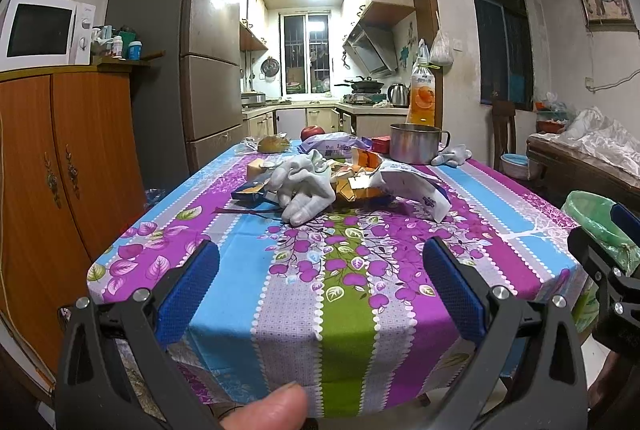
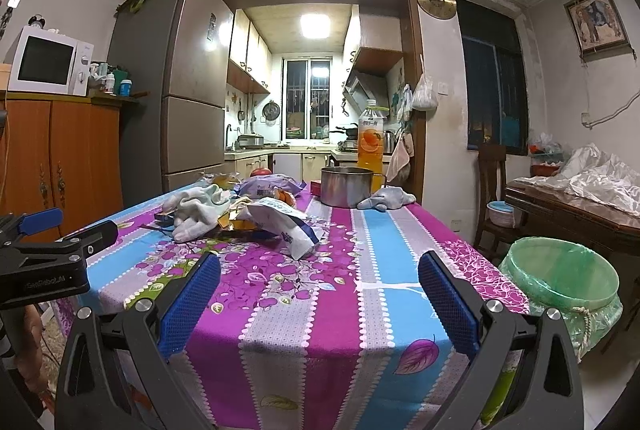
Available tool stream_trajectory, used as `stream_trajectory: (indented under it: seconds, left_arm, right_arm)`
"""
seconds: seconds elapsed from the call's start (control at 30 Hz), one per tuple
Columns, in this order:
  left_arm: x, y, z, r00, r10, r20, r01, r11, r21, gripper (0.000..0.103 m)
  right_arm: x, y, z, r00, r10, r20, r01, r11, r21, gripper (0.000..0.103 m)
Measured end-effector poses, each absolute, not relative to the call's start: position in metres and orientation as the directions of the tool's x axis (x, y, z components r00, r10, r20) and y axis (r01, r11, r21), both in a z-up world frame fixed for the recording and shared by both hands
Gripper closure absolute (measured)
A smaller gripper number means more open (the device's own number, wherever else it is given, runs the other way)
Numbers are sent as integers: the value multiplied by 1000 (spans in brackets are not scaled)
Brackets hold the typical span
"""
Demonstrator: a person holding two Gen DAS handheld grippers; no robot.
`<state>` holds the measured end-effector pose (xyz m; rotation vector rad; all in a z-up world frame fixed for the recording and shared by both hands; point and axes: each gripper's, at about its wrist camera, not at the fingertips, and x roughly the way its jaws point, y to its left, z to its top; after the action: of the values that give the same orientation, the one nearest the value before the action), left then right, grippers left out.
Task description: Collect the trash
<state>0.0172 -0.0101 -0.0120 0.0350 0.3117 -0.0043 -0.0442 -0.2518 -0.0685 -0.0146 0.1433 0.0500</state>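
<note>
Nearest the cameras, the left gripper (image 1: 320, 270) and the right gripper (image 2: 319, 278) both hang over the near edge of the table (image 1: 248, 310) with their blue-padded jaws spread wide and nothing between them. Just off the table's right corner stands the bin (image 2: 560, 282), lined with a thin green bag, its mouth open and below the tabletop.

Further in, well apart from either gripper, the trash lies in a heap at mid-table: a crumpled white wrapper (image 2: 286, 228), orange packets (image 1: 352, 190) and a small blue carton (image 1: 248, 195). A white glove (image 1: 304, 190) lies draped over that heap (probably not rubbish), so a careless pinch could carry it off with the wrappers. Light packets may also slip from the pads on the way to the bin.

Beyond stands a steel pot (image 2: 347, 186) and a juice bottle (image 2: 371, 146); an overlong reach could knock them
</note>
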Motion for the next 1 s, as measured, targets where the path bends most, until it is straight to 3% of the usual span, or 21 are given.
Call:
stream_trajectory:
  seconds: [1.0]
  left_arm:
    - [30,-6,-14,949,-2,-315,16,999,42,5]
  right_arm:
    - [-29,-251,-73,983,51,-174,-55,998,-19,5]
